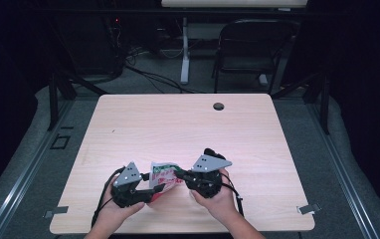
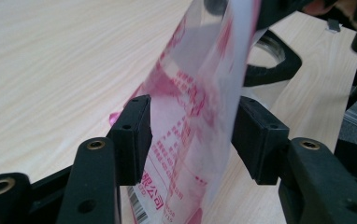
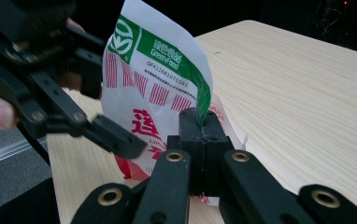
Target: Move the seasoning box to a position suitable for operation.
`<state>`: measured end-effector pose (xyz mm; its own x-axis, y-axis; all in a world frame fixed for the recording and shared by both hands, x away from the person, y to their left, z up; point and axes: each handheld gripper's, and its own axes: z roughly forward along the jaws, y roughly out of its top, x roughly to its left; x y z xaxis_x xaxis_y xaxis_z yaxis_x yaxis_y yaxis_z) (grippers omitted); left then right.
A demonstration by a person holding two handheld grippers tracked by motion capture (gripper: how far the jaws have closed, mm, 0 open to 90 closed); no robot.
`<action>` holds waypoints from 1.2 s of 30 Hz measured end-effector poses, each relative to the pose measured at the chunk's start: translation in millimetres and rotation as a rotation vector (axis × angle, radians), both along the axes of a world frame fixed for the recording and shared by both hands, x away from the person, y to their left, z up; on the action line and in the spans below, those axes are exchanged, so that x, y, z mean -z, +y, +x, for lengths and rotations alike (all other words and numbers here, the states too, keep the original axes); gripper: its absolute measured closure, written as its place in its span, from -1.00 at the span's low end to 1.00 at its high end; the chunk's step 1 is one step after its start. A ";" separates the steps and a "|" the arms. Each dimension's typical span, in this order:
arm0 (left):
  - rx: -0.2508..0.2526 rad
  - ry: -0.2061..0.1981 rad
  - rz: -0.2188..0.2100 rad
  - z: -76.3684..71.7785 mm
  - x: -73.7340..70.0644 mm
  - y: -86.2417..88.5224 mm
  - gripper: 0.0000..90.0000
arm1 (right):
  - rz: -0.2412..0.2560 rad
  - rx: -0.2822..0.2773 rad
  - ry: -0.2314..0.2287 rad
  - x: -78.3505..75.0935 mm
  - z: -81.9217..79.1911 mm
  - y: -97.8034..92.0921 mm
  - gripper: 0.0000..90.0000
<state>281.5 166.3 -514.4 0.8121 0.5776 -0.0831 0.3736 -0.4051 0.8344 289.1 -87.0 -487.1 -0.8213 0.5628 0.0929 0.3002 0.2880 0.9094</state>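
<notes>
Black jaws of the right gripper [image 3: 203, 140] stood nearest the lens in the right gripper view, pressed fully together on the edge of a crinkly white plastic food packet printed in red and green [image 3: 155, 88]. In the left gripper view the left gripper [image 2: 190, 135] had its jaws apart, one pad on each side of the packet [image 2: 190, 121], with a visible gap on the far side; it bracketed the film without pinching it.

From the high view the packet [image 1: 162, 174] was held between the two grippers, over the near middle of the pale wooden table [image 1: 188, 124], the left gripper [image 1: 145, 185] and right gripper [image 1: 182, 175] facing each other across it.

The packet stood roughly upright, its long axis running from the table surface upward, the green-banded end pointing up and the barcode end down. Whether its lower end touched the table could not be told.

Judging from this, the step was securing a second grip. To do it well, the left jaws should close squarely on the flat film near the edge, not on a fold, while the right one holds steady, so the thin plastic does not slip or twist.
</notes>
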 end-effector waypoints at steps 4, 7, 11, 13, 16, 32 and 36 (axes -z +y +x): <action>-0.015 0.024 0.013 2.5 12.5 -3.1 0.07 | 0.006 -0.002 0.002 -0.3 0.2 -0.3 1.00; -0.027 0.047 0.007 4.7 19.8 -3.2 0.06 | 0.009 -0.004 0.003 -0.5 0.3 -0.4 1.00; -0.034 0.070 -0.003 6.9 26.8 -2.7 0.04 | 0.012 -0.006 0.004 -0.7 0.3 -0.6 1.00; -0.031 0.083 0.000 8.1 30.3 -3.1 0.04 | 0.012 -0.006 0.001 -0.6 0.1 -0.6 1.00; -0.032 0.087 -0.001 9.1 34.3 -4.0 0.01 | 0.014 -0.007 -0.001 -0.7 -0.3 -0.6 1.00; -0.058 0.083 0.021 14.0 46.8 -5.6 -0.24 | 0.024 -0.023 -0.012 4.5 -4.0 -5.9 1.00; -0.060 0.084 0.026 15.1 49.3 -6.0 -0.27 | 0.022 -0.024 -0.018 5.1 -4.4 -6.4 1.00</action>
<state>296.6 160.3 -563.7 0.7666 0.6280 -0.1336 0.4662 -0.4014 0.7884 284.7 -93.4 -492.1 -0.8362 0.5409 0.0906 0.2774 0.2745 0.9207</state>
